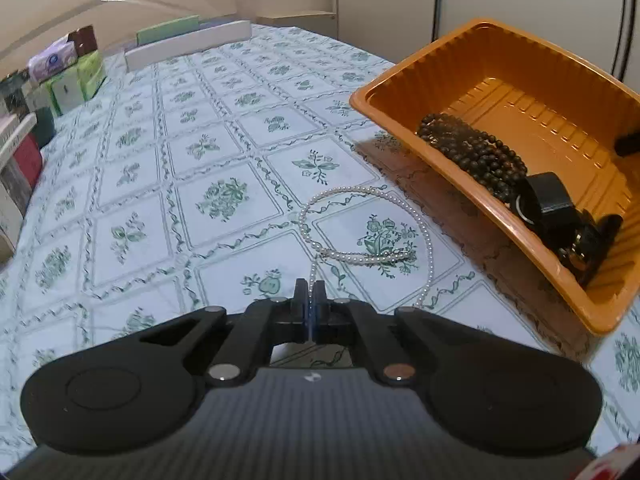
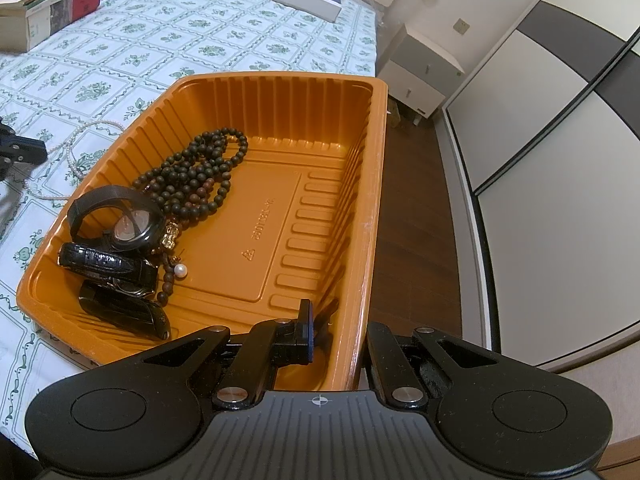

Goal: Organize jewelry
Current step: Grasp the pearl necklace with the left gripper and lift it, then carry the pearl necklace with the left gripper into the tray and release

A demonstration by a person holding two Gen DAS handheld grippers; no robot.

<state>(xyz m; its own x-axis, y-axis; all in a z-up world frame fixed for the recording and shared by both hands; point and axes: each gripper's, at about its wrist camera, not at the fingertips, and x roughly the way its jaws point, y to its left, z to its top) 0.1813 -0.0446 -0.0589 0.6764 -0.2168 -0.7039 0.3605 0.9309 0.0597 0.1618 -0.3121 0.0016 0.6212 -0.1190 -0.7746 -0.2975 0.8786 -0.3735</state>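
A white pearl necklace (image 1: 360,236) lies looped on the floral tablecloth; it also shows in the right wrist view (image 2: 76,148). My left gripper (image 1: 310,292) is shut on a strand of it, near the table. An orange plastic tray (image 1: 500,40) stands tilted at the right and holds a dark bead necklace (image 1: 476,152) and black watches (image 1: 548,200). In the right wrist view my right gripper (image 2: 336,328) straddles the tray's right wall (image 2: 366,264), one finger inside and one outside, gripping it. The beads (image 2: 196,176), the watches (image 2: 116,232) and a loose pearl (image 2: 182,270) lie at the tray's left.
Tissue packs and boxes (image 1: 64,76) line the table's far left. A long white box (image 1: 188,44) lies at the back. Books (image 2: 48,4) sit at the far left in the right wrist view. The table edge and wooden floor (image 2: 416,216) lie right of the tray.
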